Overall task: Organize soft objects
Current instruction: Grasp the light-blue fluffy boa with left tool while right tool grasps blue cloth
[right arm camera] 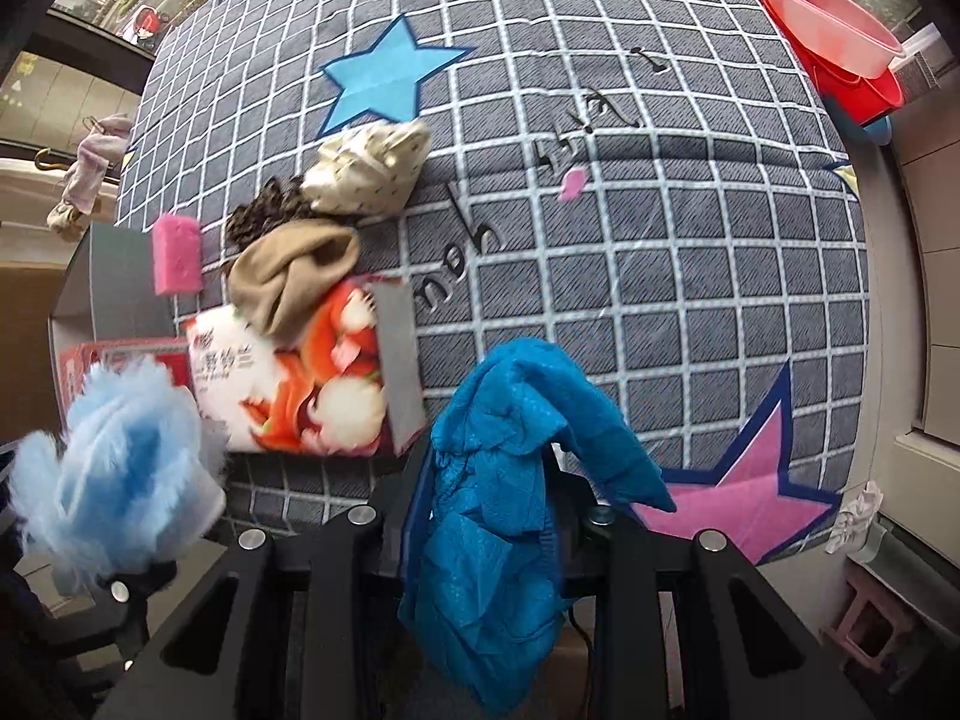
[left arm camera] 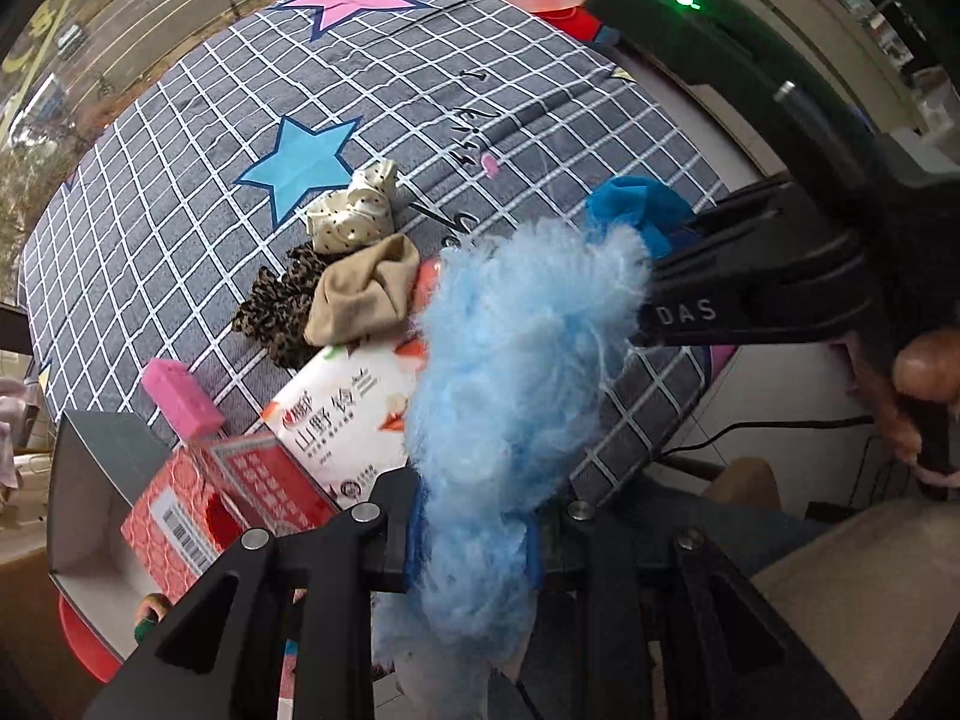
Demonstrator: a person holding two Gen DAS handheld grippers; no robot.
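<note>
Left gripper (left arm camera: 474,540) clamped on fluffy pale-blue fibre tuft (left arm camera: 516,372); right gripper (right arm camera: 486,516) clamped on crumpled, dimpled teal cloth (right arm camera: 504,468), hanging limp.

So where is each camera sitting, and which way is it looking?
Left wrist: rides the left tongs, looking down at the checked table cover; they pinch a fluffy blue ball. A hand shows.
Right wrist: rides the right tongs, looking down; they pinch a blue cloth.
Both show the pink sponge.
</note>
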